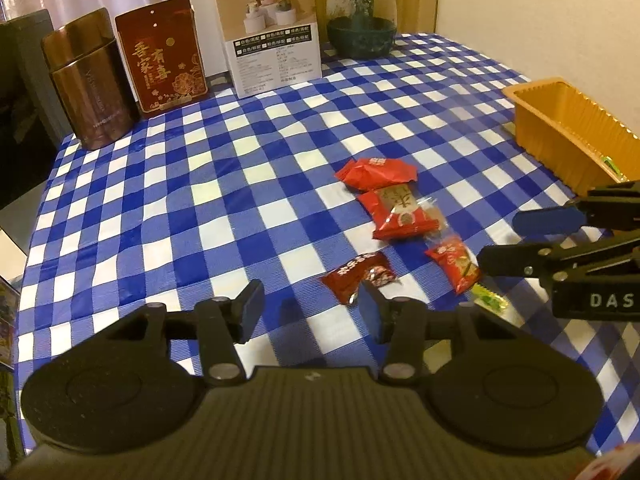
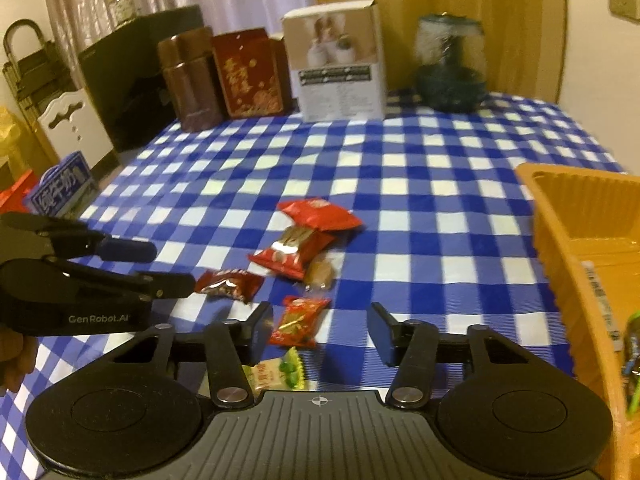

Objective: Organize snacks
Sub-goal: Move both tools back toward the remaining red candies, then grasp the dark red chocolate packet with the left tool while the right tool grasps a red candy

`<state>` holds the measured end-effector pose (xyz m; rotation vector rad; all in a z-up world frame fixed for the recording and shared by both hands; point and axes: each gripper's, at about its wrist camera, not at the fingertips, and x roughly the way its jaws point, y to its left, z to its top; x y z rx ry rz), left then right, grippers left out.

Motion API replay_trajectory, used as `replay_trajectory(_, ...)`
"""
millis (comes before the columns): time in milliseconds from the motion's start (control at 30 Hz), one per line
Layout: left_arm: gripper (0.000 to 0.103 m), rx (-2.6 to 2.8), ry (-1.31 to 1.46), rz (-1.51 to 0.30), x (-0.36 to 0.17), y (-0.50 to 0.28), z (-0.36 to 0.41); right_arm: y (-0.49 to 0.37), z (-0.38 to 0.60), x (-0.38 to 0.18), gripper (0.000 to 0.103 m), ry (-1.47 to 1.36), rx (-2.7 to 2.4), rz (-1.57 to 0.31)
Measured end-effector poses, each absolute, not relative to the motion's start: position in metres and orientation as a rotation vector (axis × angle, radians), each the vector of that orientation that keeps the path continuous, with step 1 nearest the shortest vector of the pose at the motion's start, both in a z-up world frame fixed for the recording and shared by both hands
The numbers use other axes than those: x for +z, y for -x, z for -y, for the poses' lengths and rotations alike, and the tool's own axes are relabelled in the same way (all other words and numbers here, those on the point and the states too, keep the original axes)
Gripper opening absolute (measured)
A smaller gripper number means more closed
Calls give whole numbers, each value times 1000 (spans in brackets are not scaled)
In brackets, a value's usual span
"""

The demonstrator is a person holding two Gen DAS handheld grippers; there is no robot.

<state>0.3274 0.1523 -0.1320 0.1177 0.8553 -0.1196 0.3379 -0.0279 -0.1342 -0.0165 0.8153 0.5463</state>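
Several wrapped snacks lie on the blue checked tablecloth [image 1: 224, 184]: a red packet [image 1: 376, 174], a red and clear packet [image 1: 402, 216], a dark red candy [image 1: 358, 278], a small red packet [image 1: 456, 262] and a green-white candy [image 1: 490, 300]. My left gripper [image 1: 310, 312] is open and empty, just before the dark red candy. My right gripper [image 2: 320, 330] is open and empty; the small red packet [image 2: 298, 320] lies by its left finger, the green-white candy [image 2: 280, 372] beneath it. An orange tray [image 2: 576, 240] stands at the right and holds some wrapped items.
At the table's far edge stand a brown tin [image 1: 90, 80], a red tin [image 1: 164, 56], a white box [image 1: 270, 32] and a glass jar [image 1: 362, 16]. The orange tray [image 1: 568, 132] sits near the right table edge. Furniture stands left of the table.
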Motion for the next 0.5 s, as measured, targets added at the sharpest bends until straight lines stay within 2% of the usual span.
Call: replay_trajectory(500, 49, -138, -95, -862, -139, -330, -160, -353, 1, -157, 33, 88, 553, -864)
